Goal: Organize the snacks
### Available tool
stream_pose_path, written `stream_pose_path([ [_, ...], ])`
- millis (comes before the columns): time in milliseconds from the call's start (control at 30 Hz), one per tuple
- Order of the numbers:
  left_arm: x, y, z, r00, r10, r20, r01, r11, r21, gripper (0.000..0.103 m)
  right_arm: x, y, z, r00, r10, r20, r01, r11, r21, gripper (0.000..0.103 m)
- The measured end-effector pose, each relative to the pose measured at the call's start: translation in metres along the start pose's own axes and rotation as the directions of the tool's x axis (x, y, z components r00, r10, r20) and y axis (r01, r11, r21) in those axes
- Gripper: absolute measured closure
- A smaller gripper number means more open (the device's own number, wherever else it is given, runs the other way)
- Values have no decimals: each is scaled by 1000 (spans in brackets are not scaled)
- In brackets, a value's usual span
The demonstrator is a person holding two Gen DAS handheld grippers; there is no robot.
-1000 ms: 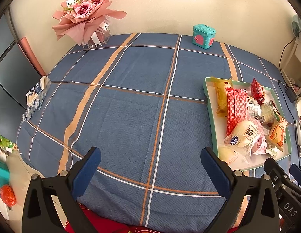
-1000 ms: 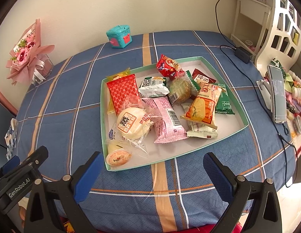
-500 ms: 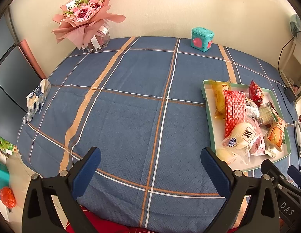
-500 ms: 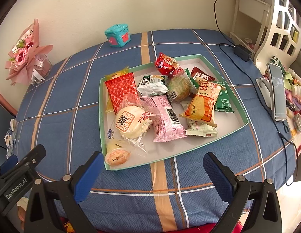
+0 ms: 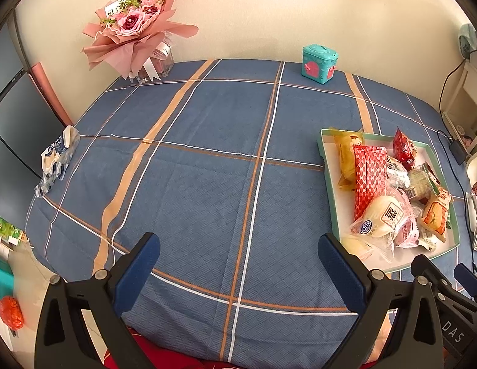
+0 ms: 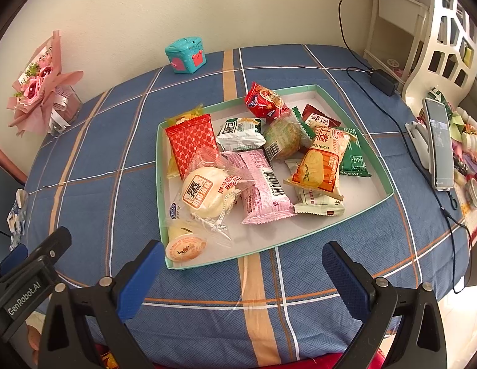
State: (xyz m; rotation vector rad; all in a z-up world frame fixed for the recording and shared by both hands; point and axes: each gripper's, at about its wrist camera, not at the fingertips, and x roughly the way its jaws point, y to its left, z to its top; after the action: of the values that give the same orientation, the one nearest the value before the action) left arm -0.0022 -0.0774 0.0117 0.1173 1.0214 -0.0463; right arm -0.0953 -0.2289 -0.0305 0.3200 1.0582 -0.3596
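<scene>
Across the blue plaid tablecloth [image 6: 94, 153] sits a shallow green-rimmed tray [image 6: 355, 215] with a white floor, and every snack in sight lies inside it, heaped toward its left and middle. Largest among them are a red patterned packet [image 6: 192, 141] at the left wall, a pink wrapper [image 6: 263, 190] with a barcode in the middle, and an orange packet [image 6: 321, 163] lying over a pale green one [image 6: 318, 206]. A round white bun in clear film [image 6: 204, 193] lies partly on the pink wrapper; a small orange-lidded jelly cup [image 6: 184, 247] sits in the near left corner, touching the rim. Further back lie a white-and-green packet [image 6: 241, 132], a round biscuit in green-edged wrap [image 6: 283, 138], a dark green packet [image 6: 354, 156], a dark red sachet [image 6: 318, 120] and a red crisp bag [image 6: 264, 101] at the far wall. The right gripper [image 6: 243, 270] hangs above the cloth just short of the tray's near edge, jaws spread wide with nothing between them — the jelly cup lies nearest its left finger. The left gripper [image 5: 238, 264] is likewise wide apart and empty, over bare cloth, with the tray well off to its right. Only the right wrist view shows the phone [image 6: 438, 144] on its stand and the black cable [image 6: 401, 129]; the left wrist view alone shows the pink bouquet [image 5: 137, 27] fully, a crumpled wrapper [image 5: 55, 160] at the cloth's left edge, and the teal toy box [image 5: 319, 64] by the wall.
</scene>
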Motion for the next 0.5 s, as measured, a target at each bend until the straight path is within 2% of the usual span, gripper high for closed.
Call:
stream_pose_path([
  [500,3,0,-1,1000,26,-12,-26,1000,11,1,1,0,-1,1000,-3,-6,3,1000,4,0],
])
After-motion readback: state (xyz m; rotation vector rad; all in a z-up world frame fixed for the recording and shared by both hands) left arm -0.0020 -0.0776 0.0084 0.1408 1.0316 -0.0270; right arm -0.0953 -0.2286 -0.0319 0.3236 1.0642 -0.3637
